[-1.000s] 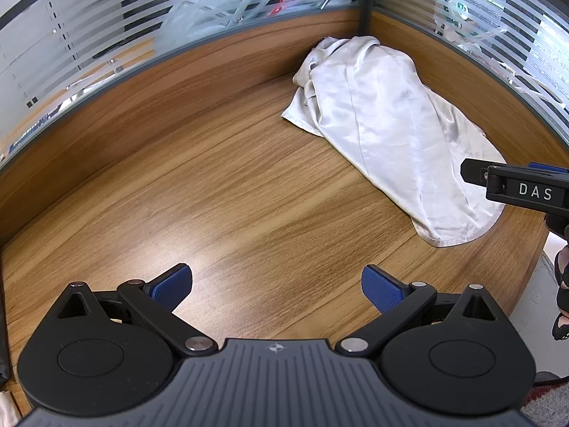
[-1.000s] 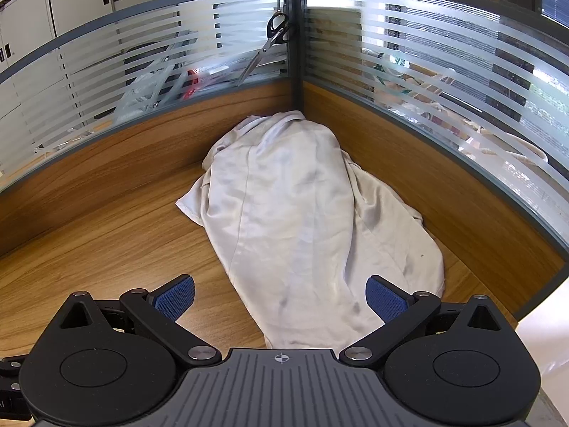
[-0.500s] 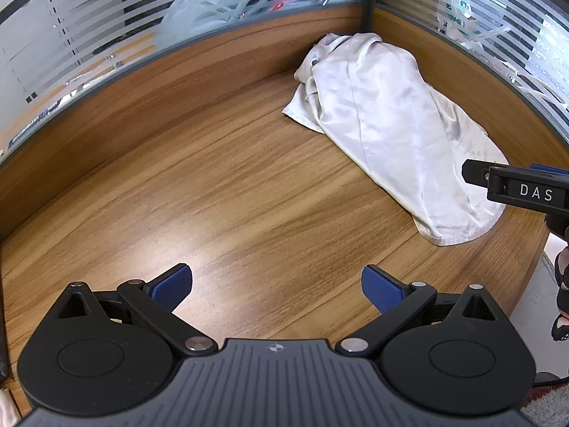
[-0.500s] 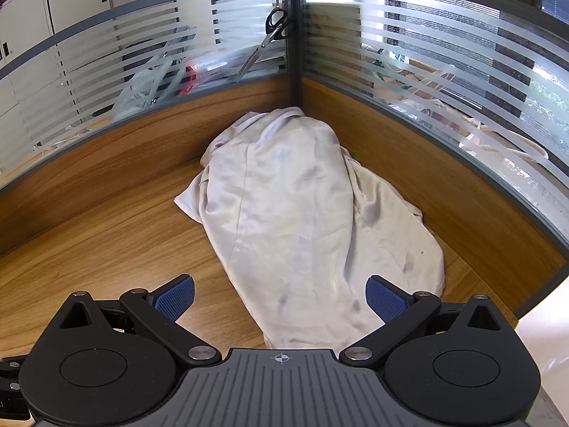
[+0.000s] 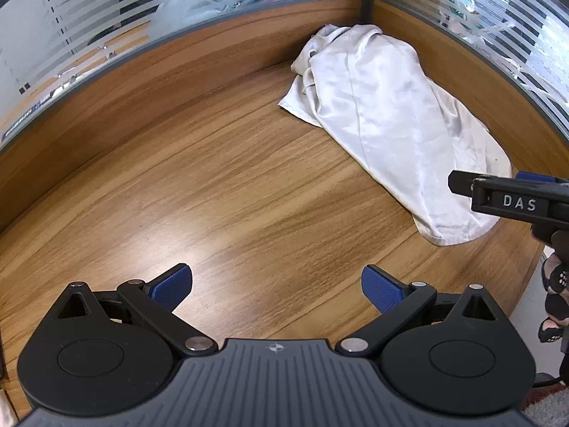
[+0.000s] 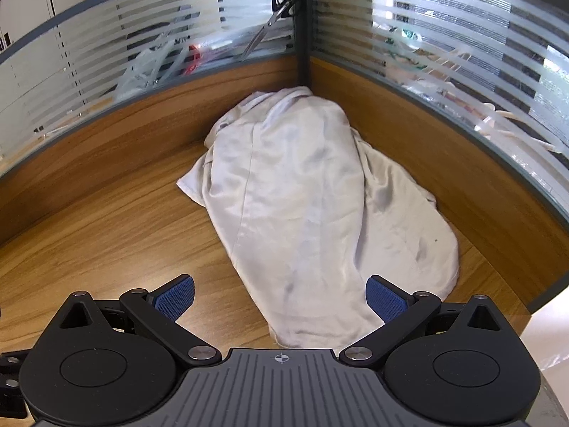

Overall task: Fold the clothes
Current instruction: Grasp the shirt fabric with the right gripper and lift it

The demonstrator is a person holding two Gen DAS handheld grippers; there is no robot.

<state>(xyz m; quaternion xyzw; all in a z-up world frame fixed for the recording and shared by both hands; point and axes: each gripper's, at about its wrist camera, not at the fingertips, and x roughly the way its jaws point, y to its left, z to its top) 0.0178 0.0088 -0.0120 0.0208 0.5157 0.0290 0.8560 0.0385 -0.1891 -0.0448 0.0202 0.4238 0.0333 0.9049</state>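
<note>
Left wrist view. Left tongs (image 5: 276, 281) spread wide, empty, over bare wood near the front edge of the bench (image 5: 199, 185); nothing between the blue pads (image 5: 170, 286). Garment (image 5: 387, 124), pale and satiny, heaped lengthwise from the far right corner toward the front right edge, well apart from these tongs. Bunched and rumpled at the corner end, smoother toward the near hem. Probably parked here to leave the open middle free as laying-out room. Right tongs (image 5: 462, 183) entering from the right edge of the picture, over the near hem; contact with cloth not clear from here, opening not readable from this side. Gloved hand (image 5: 554, 284) below it.

Right wrist view. Right tongs (image 6: 280, 293) also wide, holding nothing, straddling the near end of the garment (image 6: 302, 206), cloth lying between and below the pads (image 6: 386, 297). Aimed along the long axis, likely lined up for a pinch at the hem (image 6: 309, 341). One flap spilling left onto the wood, the rest pressed against the right partition wall (image 6: 480, 163). Scissors (image 6: 270, 21) hanging on the glass above the corner, out of play.

Judgement: folding not begun; heap needs dragging out of the corner and spreading flat first.
</note>
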